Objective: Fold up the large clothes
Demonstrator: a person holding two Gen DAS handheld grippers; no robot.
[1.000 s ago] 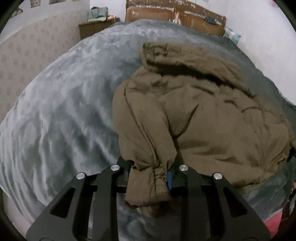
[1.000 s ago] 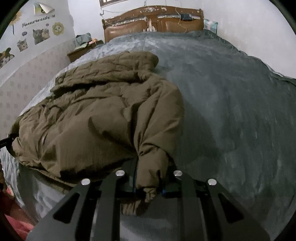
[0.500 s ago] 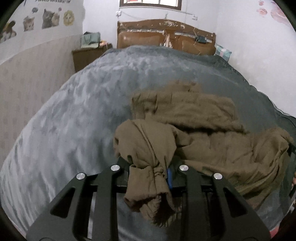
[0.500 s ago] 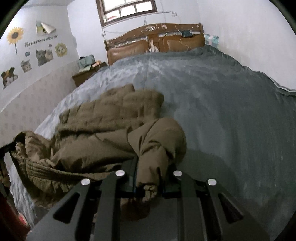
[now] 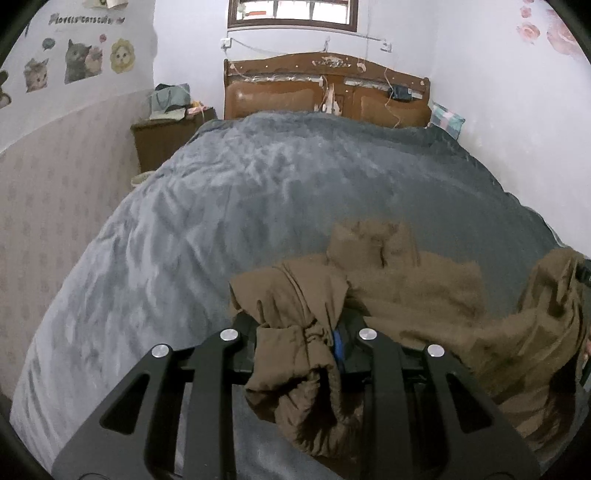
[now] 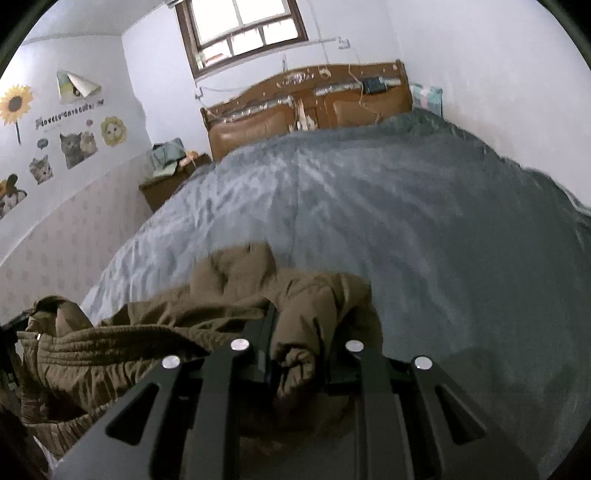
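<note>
The left gripper [image 5: 297,341] is clamped on a bunched cuff end of the brown padded jacket [image 5: 417,291], the fabric pinched between its black fingers with a wad hanging below them, and the right gripper [image 6: 297,363] grips another bunched end of the same jacket [image 6: 207,317] in the same way. The jacket sags between the two grippers in a loose heap at the near end of the grey bedspread [image 5: 258,192]. Beyond it stand a brown wooden headboard [image 5: 325,92] and a window [image 6: 243,29], with cat stickers [image 6: 77,146] on the left wall.
</note>
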